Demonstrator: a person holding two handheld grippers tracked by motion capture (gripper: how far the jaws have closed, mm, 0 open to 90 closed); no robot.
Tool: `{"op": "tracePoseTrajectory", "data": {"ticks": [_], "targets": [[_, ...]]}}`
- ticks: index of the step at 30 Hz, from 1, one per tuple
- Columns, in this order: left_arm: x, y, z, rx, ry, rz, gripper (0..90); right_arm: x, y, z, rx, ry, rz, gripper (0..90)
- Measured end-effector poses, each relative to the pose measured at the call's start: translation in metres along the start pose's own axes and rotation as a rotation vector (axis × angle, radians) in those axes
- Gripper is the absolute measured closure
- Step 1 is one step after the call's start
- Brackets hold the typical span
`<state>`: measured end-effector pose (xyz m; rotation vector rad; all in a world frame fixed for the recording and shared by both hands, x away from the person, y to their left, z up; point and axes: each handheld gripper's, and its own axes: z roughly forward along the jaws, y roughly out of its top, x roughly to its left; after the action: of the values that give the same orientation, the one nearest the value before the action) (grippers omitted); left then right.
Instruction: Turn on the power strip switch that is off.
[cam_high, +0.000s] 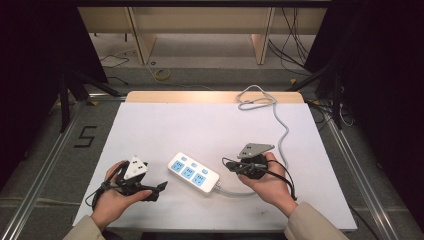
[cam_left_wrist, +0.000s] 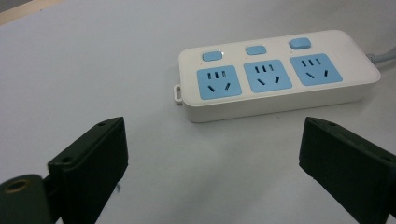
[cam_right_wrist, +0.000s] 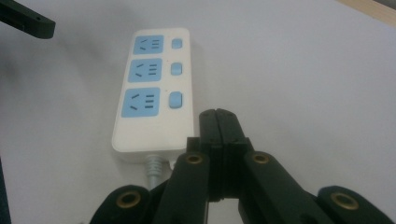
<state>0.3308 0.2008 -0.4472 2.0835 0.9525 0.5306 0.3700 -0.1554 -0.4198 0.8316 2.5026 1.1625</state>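
From above, your hands hide most of the left gripper (cam_high: 159, 189) and right gripper (cam_high: 231, 165); the power strip (cam_high: 193, 174) lies between them on the white table (cam_high: 200, 125), its cord (cam_high: 282, 130) running back. In your left gripper view, the jaws gape wide, empty. In your right gripper view, jaws pressed together, empty, beside the strip's cord end.

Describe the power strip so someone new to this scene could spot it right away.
On the white tabletop, look near the front edge, between the person's two hands. The power strip lies flat there on a diagonal, between the left gripper and right gripper, its grey cord running to the table's far edge. It's white, with three blue outlets, each beside a blue switch.
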Motion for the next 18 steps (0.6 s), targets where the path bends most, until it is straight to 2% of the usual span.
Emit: {"op": "tracePoseTrajectory", "data": {"ticks": [18], "targets": [[0.0, 0.0, 0.0, 0.001, -0.001, 0.01, 7.7, 0.007, 0.015, 0.019, 0.031, 0.028, -0.001, 90.0]]}}
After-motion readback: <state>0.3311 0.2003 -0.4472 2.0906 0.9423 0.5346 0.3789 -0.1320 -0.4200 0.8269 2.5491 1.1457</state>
